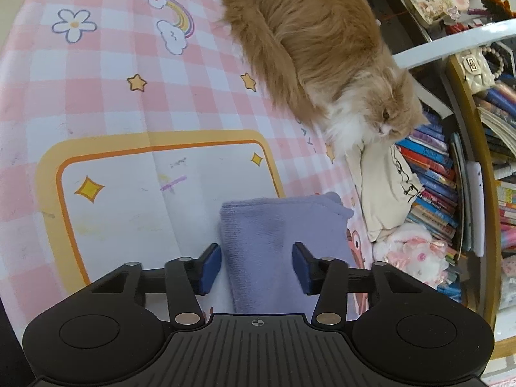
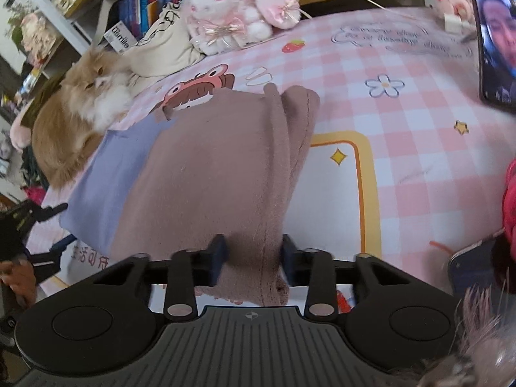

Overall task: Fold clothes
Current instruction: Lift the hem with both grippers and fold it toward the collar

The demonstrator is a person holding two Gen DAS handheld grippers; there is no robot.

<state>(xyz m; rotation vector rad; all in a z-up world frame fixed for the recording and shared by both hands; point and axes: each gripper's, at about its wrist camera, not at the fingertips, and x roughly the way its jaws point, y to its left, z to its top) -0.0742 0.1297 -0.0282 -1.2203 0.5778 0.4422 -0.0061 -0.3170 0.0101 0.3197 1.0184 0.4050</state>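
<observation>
Left wrist view: we are looking down along the left tongs [image 1: 256, 267] at a folded lavender cloth [image 1: 277, 225] that is lying on the tabletop, on a pink-checked cover [image 1: 113, 96]. The cloth is sitting at 6 o'clock in this view and is filling the gap between the two blue pads. The tongs are standing at a middling width. The left pad is touching the cloth's left edge and the right pad is sitting over its surface, with more cloth running past it toward 3 o'clock. We cannot tell whether the pads are actually squeezing it. A long-haired ginger cat [image 1: 316, 48] is lying at 1 o'clock, its head resting beside a cream bag [image 1: 383, 187]. A pink plush rabbit [image 1: 416, 251] is lying at 4 o'clock, with a row of books [image 1: 432, 161] just beyond it.

In the right wrist view, the right tongs [image 2: 253, 258] are standing narrow and are pinching the near edge of a brown garment [image 2: 219, 167] at 6 o'clock. The fabric is packed between the pads and its hem is hanging loose just below them. The garment is stretching away toward 12 o'clock, folded over along its right side. It is overlapping the lavender cloth, which is showing at 9 o'clock. A screen [image 2: 496, 42] is standing at 2 o'clock.
</observation>
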